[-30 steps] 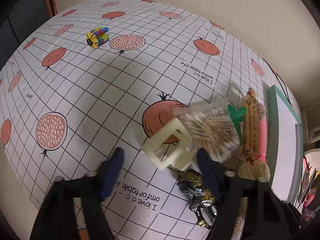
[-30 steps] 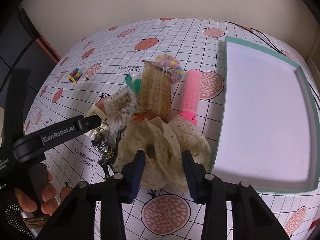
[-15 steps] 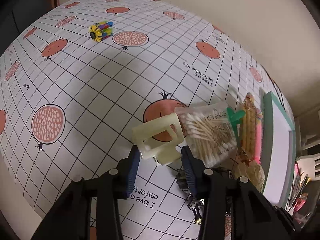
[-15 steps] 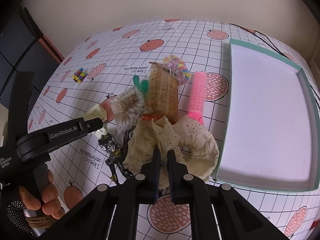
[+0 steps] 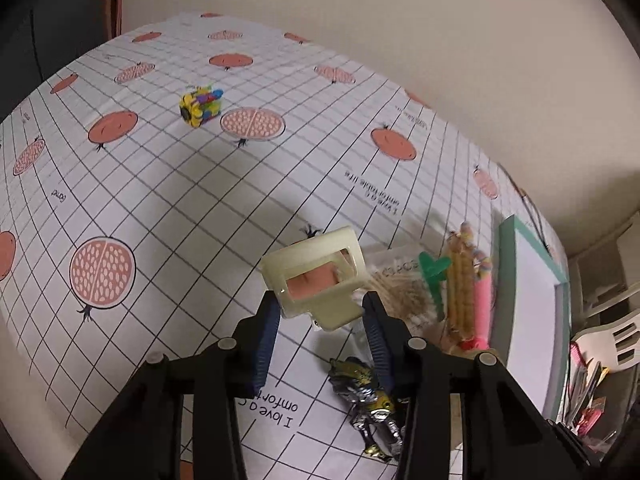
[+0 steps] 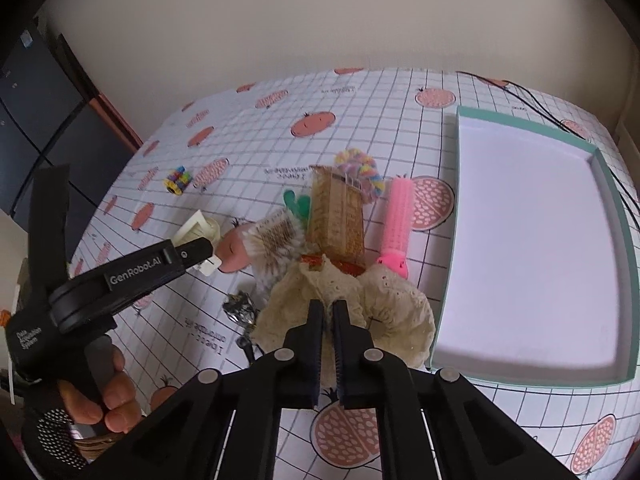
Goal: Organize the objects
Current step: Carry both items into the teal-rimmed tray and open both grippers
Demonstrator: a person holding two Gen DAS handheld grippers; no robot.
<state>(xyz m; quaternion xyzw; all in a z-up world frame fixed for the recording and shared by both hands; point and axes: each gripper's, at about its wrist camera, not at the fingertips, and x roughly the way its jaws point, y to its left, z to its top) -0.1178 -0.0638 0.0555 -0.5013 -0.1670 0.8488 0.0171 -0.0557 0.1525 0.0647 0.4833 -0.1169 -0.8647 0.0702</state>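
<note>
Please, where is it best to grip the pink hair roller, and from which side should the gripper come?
Probably across the middle of the pink hair roller, from above: it lies flat, a long narrow cylinder. The woven packet lies apart on one side, the tray on the other.

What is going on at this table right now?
A person works two handheld tongs over a cluttered tablecloth. The left tongs grip a cream hair claw clip, raised off the cloth. The right tongs are pinched on a cream lace scrunchie beside the teal tray, which holds nothing visible yet.
</note>
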